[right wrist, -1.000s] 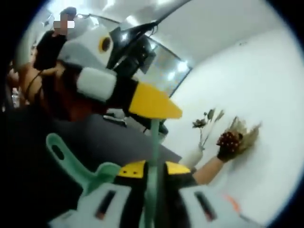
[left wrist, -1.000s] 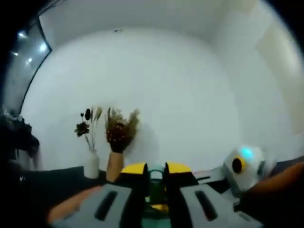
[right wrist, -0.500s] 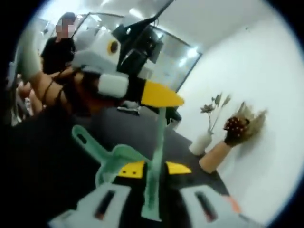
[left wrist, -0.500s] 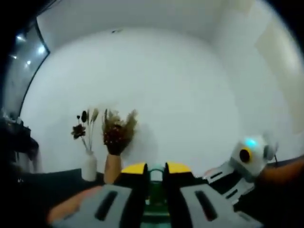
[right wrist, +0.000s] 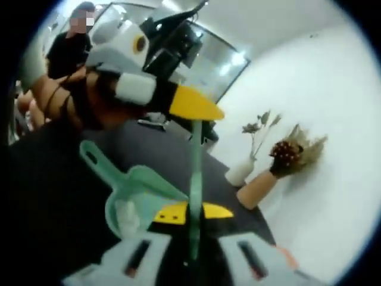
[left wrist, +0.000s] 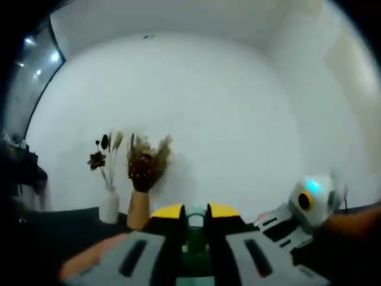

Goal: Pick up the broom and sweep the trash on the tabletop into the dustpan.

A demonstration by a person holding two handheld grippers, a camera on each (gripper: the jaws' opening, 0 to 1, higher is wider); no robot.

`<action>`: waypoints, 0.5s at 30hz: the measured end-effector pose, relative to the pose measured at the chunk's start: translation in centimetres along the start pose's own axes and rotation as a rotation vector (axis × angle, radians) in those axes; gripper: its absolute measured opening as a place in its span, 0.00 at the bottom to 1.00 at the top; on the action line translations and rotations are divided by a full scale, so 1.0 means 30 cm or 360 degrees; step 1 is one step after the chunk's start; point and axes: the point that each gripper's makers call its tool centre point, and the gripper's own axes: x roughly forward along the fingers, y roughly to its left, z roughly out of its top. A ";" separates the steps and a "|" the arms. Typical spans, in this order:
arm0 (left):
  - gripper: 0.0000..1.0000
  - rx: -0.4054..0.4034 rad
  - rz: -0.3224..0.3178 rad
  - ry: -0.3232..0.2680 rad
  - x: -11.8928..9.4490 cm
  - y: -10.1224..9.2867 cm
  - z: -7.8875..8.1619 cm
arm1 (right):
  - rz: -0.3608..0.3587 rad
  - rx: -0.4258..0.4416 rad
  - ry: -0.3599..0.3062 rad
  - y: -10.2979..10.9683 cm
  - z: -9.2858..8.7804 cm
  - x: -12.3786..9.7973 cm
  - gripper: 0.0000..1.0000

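The mint-green dustpan (right wrist: 132, 199) hangs tilted above the dark surface (right wrist: 53, 202), pale bits in its scoop. Beside it the thin green broom (right wrist: 194, 179) handle stands upright, both ends gripped: left gripper (right wrist: 190, 106) jaws clamped on top, right gripper (right wrist: 190, 259) jaws clamped below. Beyond the dustpan, a white vase (right wrist: 239, 173) and tan vase (right wrist: 257, 190) stand by the wall.

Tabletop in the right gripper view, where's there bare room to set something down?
The dark tabletop is bare between the green dustpan and the white vase, beyond the broom handle. It is crowded by the wall, where the white vase and tan vase stand close together.
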 end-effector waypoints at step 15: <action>0.15 0.0100 0.0044 0.0098 -0.064 -0.031 -0.050 | 0.0217 0.0090 0.0015 0.067 -0.021 -0.005 0.15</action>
